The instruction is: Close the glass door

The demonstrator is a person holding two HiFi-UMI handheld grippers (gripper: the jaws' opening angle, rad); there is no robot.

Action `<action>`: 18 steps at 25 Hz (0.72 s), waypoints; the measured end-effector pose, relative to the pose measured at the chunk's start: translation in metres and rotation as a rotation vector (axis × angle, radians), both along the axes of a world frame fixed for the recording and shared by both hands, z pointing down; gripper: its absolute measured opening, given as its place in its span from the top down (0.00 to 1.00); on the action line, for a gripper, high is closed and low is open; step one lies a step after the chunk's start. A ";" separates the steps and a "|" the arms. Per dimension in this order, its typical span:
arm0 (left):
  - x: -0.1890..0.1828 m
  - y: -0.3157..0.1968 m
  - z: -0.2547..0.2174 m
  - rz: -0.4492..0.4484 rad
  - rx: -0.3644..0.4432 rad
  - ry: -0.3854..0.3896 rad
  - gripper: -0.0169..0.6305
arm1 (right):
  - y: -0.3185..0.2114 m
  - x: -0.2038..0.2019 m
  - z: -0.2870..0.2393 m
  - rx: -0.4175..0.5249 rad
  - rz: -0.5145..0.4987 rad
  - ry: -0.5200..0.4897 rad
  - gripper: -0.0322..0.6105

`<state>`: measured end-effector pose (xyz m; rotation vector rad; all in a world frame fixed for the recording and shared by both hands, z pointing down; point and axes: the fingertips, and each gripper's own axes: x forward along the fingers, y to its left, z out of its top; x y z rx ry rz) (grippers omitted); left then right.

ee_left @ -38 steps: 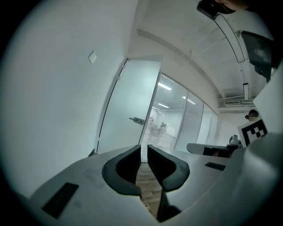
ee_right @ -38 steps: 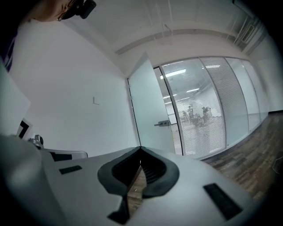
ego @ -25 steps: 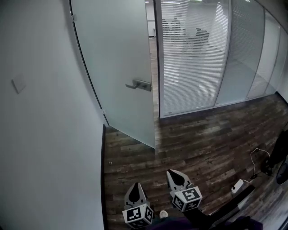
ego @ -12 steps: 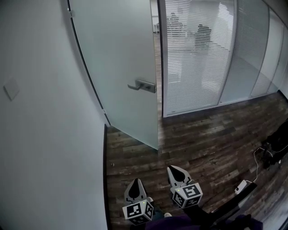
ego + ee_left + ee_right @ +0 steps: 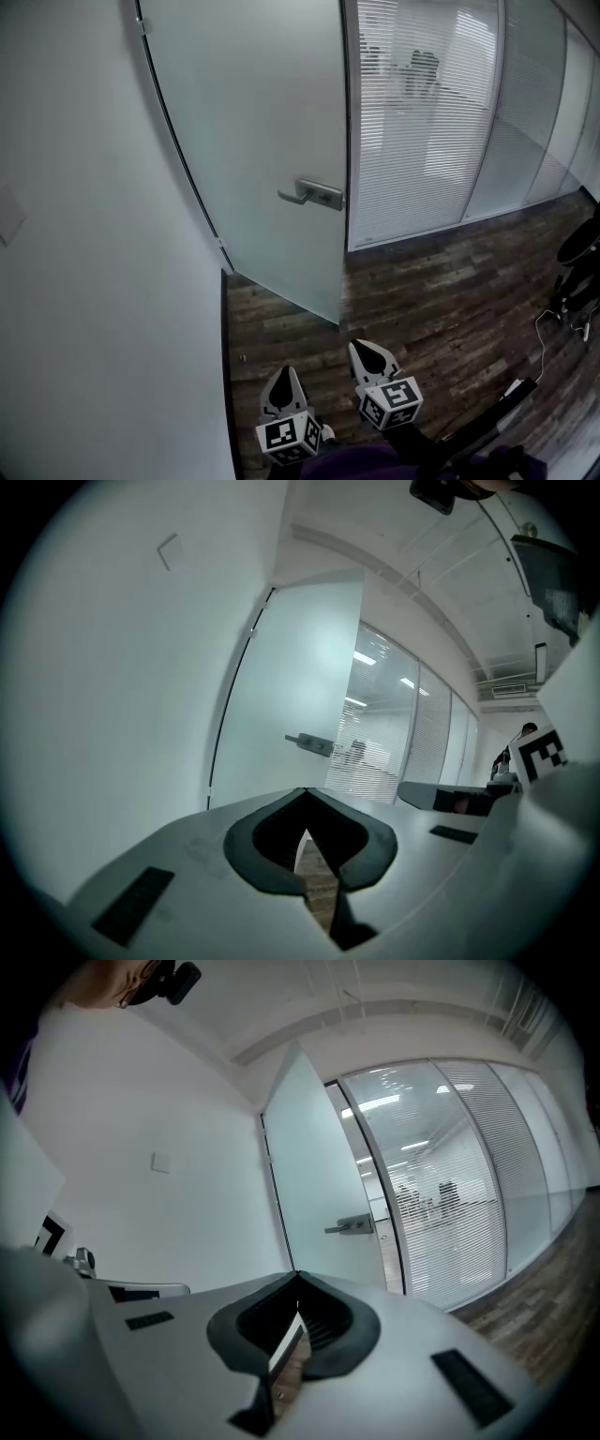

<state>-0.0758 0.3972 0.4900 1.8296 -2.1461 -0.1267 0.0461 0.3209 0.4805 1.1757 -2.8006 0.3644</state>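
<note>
1. Two grippers sit low and near in the head view, the left gripper (image 5: 283, 377) and the right gripper (image 5: 364, 352) side by side over the dark wood floor (image 5: 422, 300). Both are aimed at the glass door (image 5: 262, 141), which stands farther off and well apart from them
2. Each gripper view shows its own fingers closed tip to tip, with nothing held between them
3. Only the head view shows the door's bottom edge, the floorboards, and a white adapter (image 5: 514, 386) with its cable at the near right. Only the gripper views take in the ceiling (image 5: 375, 1016), and the left gripper view alone catches the right gripper at its right edge
4. The frosted door stands ajar. It is hinged on the left against the white wall (image 5: 84, 281), and its free right edge is swung toward the near side, just beside the post of the slatted glass partition (image 5: 422, 122)
5. The door's long axis is upright. The handle (image 5: 314, 194) lies level close to the free edge, its lever pointing left toward the hinges
</note>
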 end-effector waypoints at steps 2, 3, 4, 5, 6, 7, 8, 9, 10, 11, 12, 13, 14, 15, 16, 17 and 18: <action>-0.009 -0.008 -0.001 0.004 0.002 -0.005 0.97 | -0.009 -0.008 0.001 0.001 0.010 0.008 0.95; -0.014 -0.011 0.000 0.003 0.001 -0.002 0.97 | -0.012 -0.011 0.001 0.001 0.015 0.008 0.95; -0.018 -0.014 0.001 0.003 -0.001 0.002 0.97 | -0.016 -0.015 0.003 -0.002 0.020 0.007 0.95; -0.022 -0.017 0.004 0.004 -0.005 0.005 0.97 | -0.019 -0.018 0.005 -0.004 0.025 0.004 0.95; -0.026 -0.020 0.007 0.005 -0.011 0.008 0.97 | -0.023 -0.021 0.007 -0.006 0.030 0.000 0.95; -0.030 -0.023 0.010 0.007 -0.016 0.011 0.97 | -0.026 -0.023 0.008 -0.006 0.034 -0.002 0.95; -0.032 -0.026 0.013 0.009 -0.020 0.016 0.97 | -0.029 -0.025 0.008 -0.006 0.039 -0.004 0.95; -0.033 -0.030 0.015 0.011 -0.023 0.022 0.97 | -0.033 -0.025 0.008 -0.007 0.046 -0.003 0.95; -0.034 -0.034 0.016 0.014 -0.024 0.026 0.97 | -0.037 -0.025 0.009 -0.009 0.054 0.003 0.95; -0.035 -0.040 0.017 0.018 -0.025 0.027 0.97 | -0.042 -0.026 0.010 -0.012 0.061 0.010 0.95; -0.036 -0.045 0.018 0.024 -0.025 0.027 0.97 | -0.048 -0.026 0.011 -0.015 0.066 0.015 0.95; -0.037 -0.052 0.020 0.028 -0.026 0.027 0.97 | -0.053 -0.028 0.013 -0.019 0.069 0.018 0.95; -0.039 -0.058 0.021 0.030 -0.026 0.028 0.97 | -0.060 -0.030 0.015 -0.022 0.071 0.018 0.95; -0.041 -0.065 0.022 0.030 -0.027 0.031 0.97 | -0.066 -0.032 0.017 -0.023 0.070 0.015 0.95; -0.043 -0.072 0.022 0.028 -0.028 0.033 0.97 | -0.074 -0.035 0.017 -0.021 0.068 0.013 0.95; -0.045 -0.080 0.023 0.025 -0.029 0.035 0.97 | -0.082 -0.038 0.018 -0.020 0.063 0.016 0.95; -0.048 -0.088 0.023 0.020 -0.031 0.036 0.97 | -0.091 -0.042 0.018 -0.021 0.056 0.020 0.95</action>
